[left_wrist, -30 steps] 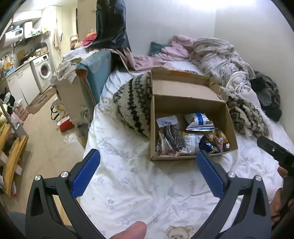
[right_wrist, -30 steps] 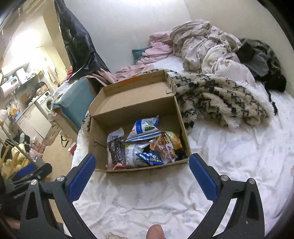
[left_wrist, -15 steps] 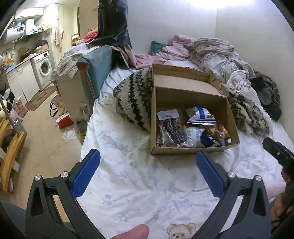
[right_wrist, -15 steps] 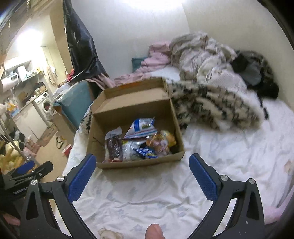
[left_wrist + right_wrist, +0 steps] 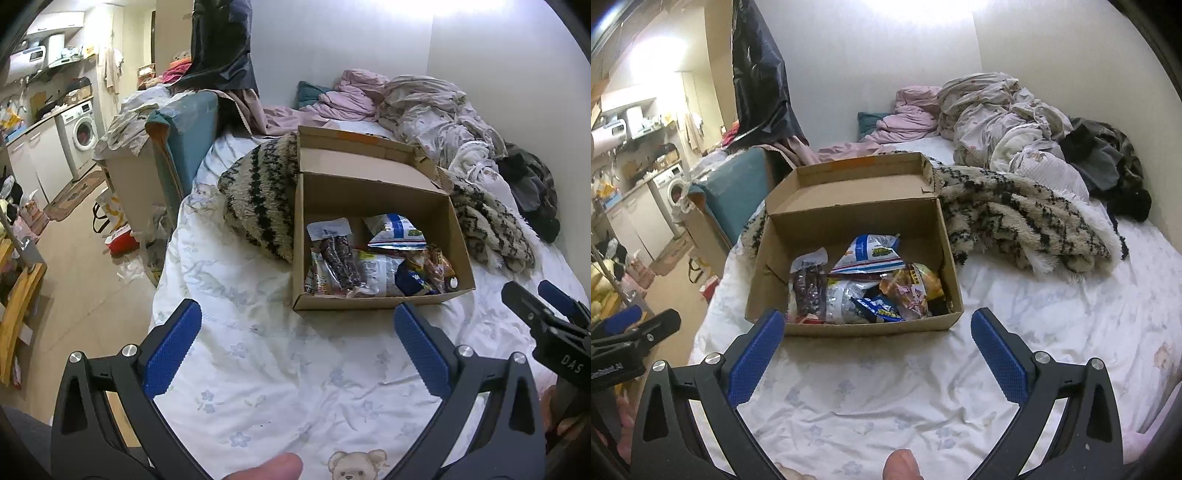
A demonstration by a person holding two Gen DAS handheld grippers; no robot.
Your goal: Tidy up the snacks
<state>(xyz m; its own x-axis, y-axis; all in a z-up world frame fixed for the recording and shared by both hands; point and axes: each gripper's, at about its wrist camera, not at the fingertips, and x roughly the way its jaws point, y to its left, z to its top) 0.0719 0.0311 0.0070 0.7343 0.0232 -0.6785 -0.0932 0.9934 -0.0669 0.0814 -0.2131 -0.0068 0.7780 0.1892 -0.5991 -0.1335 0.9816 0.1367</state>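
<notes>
Left wrist view: box (image 5: 373, 236) on bed (image 5: 258, 354), snacks (image 5: 373, 262) heaped inside. Left claw (image 5: 297, 334) spread, empty; right claw (image 5: 877, 338) likewise, short of box. Risks — slick overlapping packets slipping or coming out two together; soft bedding letting box shift if nudged.

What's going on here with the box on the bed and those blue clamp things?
A person holds a two-finger gripper in each hand, about to sort snacks. The left gripper and right gripper both hover open over the white bedsheet, holding nothing. Just ahead sits an open cardboard box, its lid flipped back, with a jumble of snack packets inside. A furry patterned blanket lies beside and behind the box. No packet has been picked up yet.
</notes>
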